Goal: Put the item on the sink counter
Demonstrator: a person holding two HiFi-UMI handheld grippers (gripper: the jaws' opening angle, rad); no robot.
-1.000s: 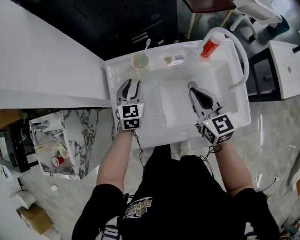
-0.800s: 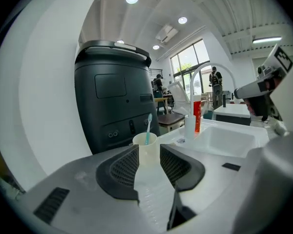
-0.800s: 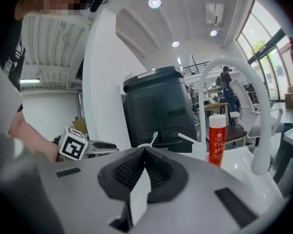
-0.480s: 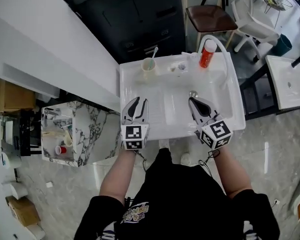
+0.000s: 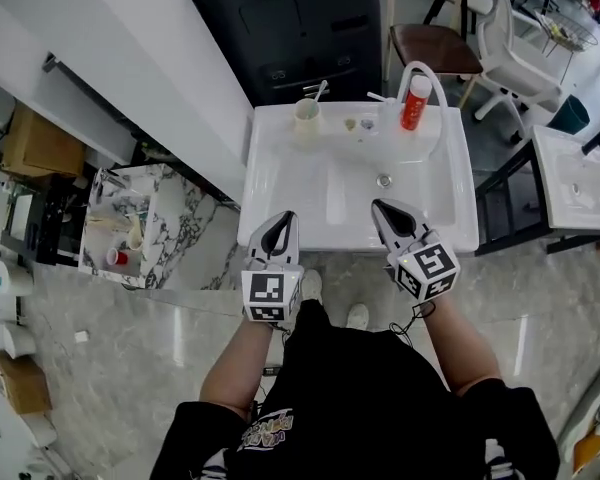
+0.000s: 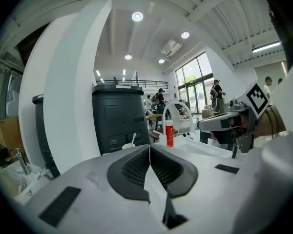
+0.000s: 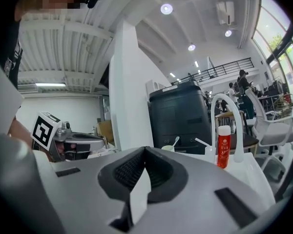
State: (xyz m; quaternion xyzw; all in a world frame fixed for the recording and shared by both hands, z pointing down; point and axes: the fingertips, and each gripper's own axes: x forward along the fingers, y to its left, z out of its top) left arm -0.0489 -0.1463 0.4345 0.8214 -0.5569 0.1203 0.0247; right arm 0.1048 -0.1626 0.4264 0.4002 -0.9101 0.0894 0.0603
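A white sink (image 5: 280, 183) carries several things on its back ledge: a cream cup with a toothbrush (image 5: 306, 111), a small pale item (image 5: 351, 124) and a red bottle (image 5: 413, 103) by the white arched faucet (image 5: 438, 80). My left gripper (image 5: 283, 218) hangs over the sink's front left edge; its jaws have just closed and nothing is between them. My right gripper (image 5: 380, 208) is over the front edge, shut and empty. From the left gripper (image 6: 149, 149) I see the cup (image 6: 128, 146) and bottle (image 6: 169, 133) far ahead. The right gripper (image 7: 145, 151) faces the bottle (image 7: 223, 146).
A marble-patterned shelf unit (image 5: 170, 223) with small items stands left of the sink. Behind the sink is a dark cabinet (image 5: 300, 28), with a brown chair (image 5: 435, 43) beside it. A second white basin (image 5: 570, 183) is at the right. A white partition (image 5: 130, 48) runs along the left.
Both grippers have drawn back from over the basin to its front edge and risen. The left jaws went from open to shut. The right jaws stayed shut.
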